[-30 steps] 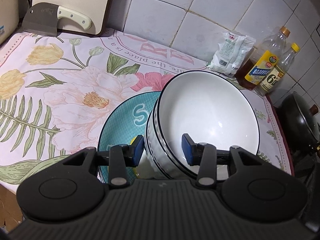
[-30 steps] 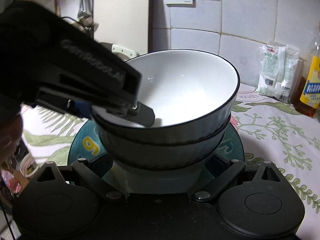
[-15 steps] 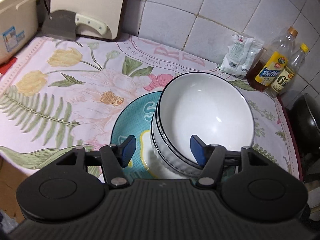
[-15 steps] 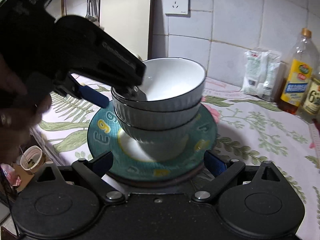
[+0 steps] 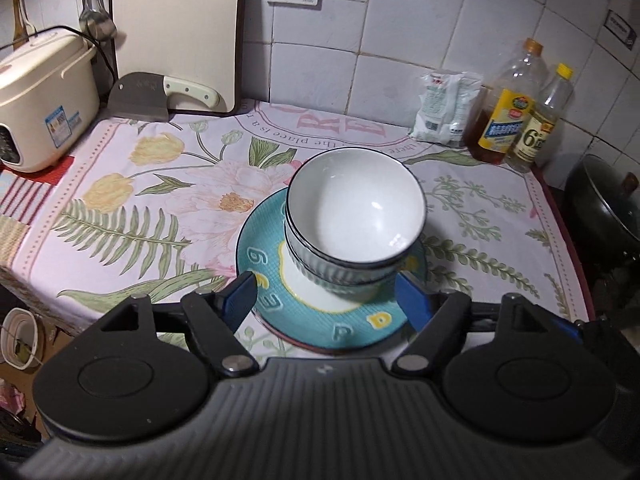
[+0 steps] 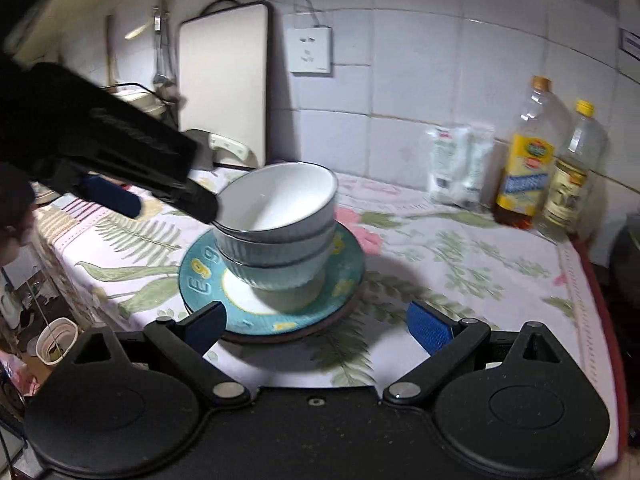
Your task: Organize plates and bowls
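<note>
Two white bowls with dark rims (image 5: 356, 216) are nested and stand on a teal plate (image 5: 268, 280) with yellow letters, which lies on another darker plate. The stack shows in the right wrist view too, bowls (image 6: 280, 220) on the teal plate (image 6: 200, 280). My left gripper (image 5: 326, 300) is open and empty, above and in front of the stack. It appears in the right wrist view (image 6: 160, 196) at the left, just off the top bowl's rim. My right gripper (image 6: 320, 326) is open and empty, in front of the plate.
The floral cloth (image 5: 140, 200) covers the counter. A rice cooker (image 5: 44, 96), cleaver (image 5: 160, 96) and cutting board (image 5: 176, 32) stand at the back left. A white packet (image 5: 444, 108) and two oil bottles (image 5: 516, 104) stand at the back right; a black wok (image 5: 604, 208) is right.
My left gripper opened, let go of the top bowl's rim and pulled back and up. My right gripper also backed away from the stack, and its fingertips came out from beside the plate.
</note>
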A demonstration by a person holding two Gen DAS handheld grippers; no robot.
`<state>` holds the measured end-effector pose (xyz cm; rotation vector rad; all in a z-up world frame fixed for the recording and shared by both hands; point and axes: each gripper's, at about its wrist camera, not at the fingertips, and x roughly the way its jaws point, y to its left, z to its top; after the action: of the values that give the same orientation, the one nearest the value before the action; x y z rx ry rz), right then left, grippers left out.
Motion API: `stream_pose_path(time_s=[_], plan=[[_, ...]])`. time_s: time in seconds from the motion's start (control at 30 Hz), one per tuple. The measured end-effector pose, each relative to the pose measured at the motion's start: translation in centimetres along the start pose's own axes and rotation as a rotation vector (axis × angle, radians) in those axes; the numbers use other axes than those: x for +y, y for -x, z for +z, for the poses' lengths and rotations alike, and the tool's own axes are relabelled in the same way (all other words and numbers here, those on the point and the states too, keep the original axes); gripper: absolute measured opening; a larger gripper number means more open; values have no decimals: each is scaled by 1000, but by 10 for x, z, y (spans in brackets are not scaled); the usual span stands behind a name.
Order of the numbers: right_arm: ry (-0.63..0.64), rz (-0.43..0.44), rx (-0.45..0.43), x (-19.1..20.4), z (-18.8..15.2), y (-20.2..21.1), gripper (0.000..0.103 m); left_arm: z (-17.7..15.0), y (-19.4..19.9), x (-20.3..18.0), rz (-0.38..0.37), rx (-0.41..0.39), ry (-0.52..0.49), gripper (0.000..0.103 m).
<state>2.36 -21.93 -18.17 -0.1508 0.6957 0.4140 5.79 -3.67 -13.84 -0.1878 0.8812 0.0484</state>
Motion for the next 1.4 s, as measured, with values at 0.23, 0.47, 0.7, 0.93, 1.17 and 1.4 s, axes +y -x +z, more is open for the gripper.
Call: stream_pose_path(time_s=[0.23, 0.47, 0.7, 0.93, 1.17, 1.4], plan=[[-129, -41, 25, -18, 15, 54, 99, -6, 41, -12, 2, -12, -11, 89], [-220, -109, 31, -36, 27, 104, 99, -10, 85, -28, -1, -27, -61, 95], [-210, -165, 43, -39, 37, 139, 99, -16, 111, -38, 16, 18, -90, 95], [-195, -225, 103, -28, 43, 153, 101, -27, 122, -37, 27, 47, -77, 95], [-212, -221, 119, -20, 47, 155, 101, -32, 120, -27, 54, 65, -57, 95], [-213, -246, 118, -12, 52, 156, 101, -33, 121, -19, 40, 30, -46, 95]])
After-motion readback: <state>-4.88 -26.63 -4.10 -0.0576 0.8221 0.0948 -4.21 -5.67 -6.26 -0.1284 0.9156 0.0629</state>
